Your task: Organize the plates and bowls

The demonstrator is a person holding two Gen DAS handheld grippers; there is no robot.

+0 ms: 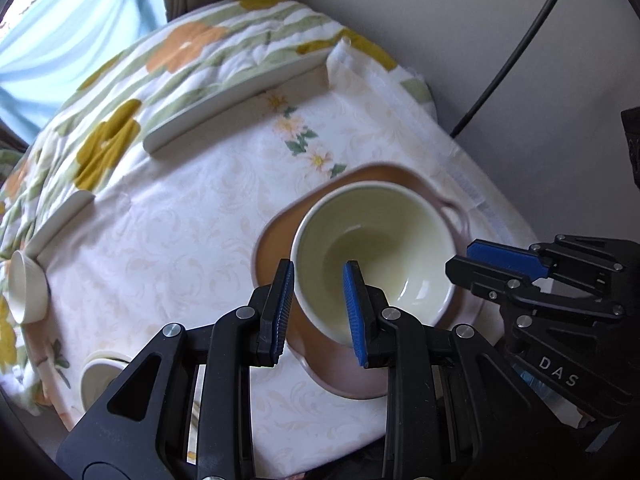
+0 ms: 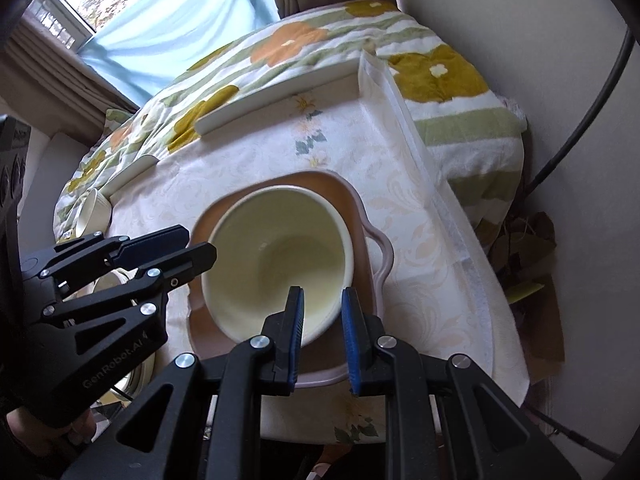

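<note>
The left gripper (image 1: 318,280) sits nearest the lens, its blue pads (image 1: 352,304) clamped on the near wall of the cream bowl (image 1: 384,248), one finger outside the rim and one inside. The right gripper (image 2: 322,308) pinches the same bowl (image 2: 280,256) at its opposite side in the same way, jaws drawn close over the rim. The bowl is over the pink plate (image 1: 280,236), a shallow dish with a small lug handle (image 2: 384,252); whether bowl and plate touch cannot be told. The plate rests on a pale floral tablecloth (image 1: 180,220). Farther out, a long white rectangular dish (image 1: 236,96) lies at the cloth's far edge, a second white piece (image 1: 60,220) along the left edge, and a small white cup (image 1: 26,284) on its side just beside it. Another white bowl (image 1: 100,376) is partly hidden behind the left gripper's frame. Beyond lie a flowered blanket (image 2: 300,52), a light blue curtain (image 2: 168,44), and a black cable (image 1: 520,44) along the wall.
</note>
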